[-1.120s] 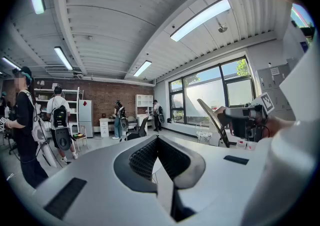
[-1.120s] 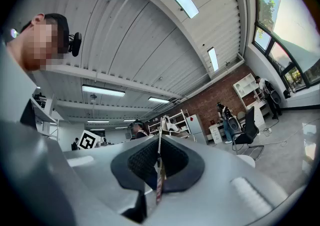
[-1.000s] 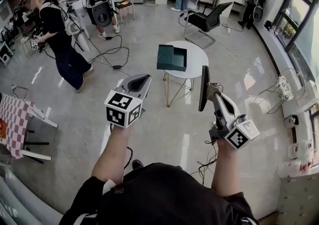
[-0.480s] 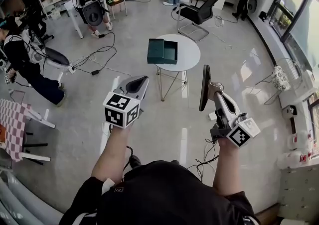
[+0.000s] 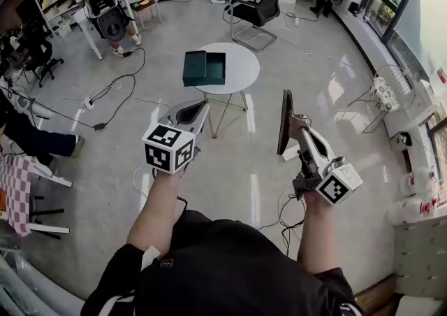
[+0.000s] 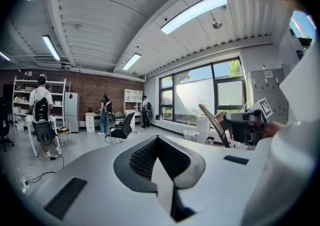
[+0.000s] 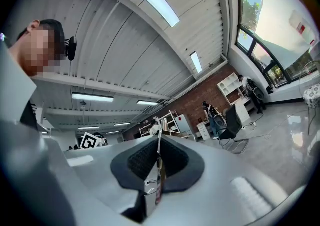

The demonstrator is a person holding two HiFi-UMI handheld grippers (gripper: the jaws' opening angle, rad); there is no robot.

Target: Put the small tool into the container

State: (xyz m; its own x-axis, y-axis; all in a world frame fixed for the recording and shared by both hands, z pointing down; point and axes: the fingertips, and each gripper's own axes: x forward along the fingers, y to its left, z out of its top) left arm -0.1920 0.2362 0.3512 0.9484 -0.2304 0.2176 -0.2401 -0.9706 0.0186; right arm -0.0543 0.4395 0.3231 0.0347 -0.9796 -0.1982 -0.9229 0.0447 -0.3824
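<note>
The right gripper [image 5: 292,126] [image 7: 158,140] is clamping a thin dark tool [image 5: 283,122] [image 7: 159,170], well apart from the dark green box [image 5: 204,68] at the round white table's [image 5: 243,70] left edge; the left gripper [image 5: 198,109] [image 6: 157,142] is pinching nothing.

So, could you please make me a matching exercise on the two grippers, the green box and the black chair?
Things:
1. left gripper
2. right gripper
3. green box
4. black chair

Place or state:
A. on the round table
B. jaws shut on a thin flat tool
C. on the floor beyond the table
D. jaws shut, nothing between

Pairs: 1-D, 2-B, 3-A, 4-C
</note>
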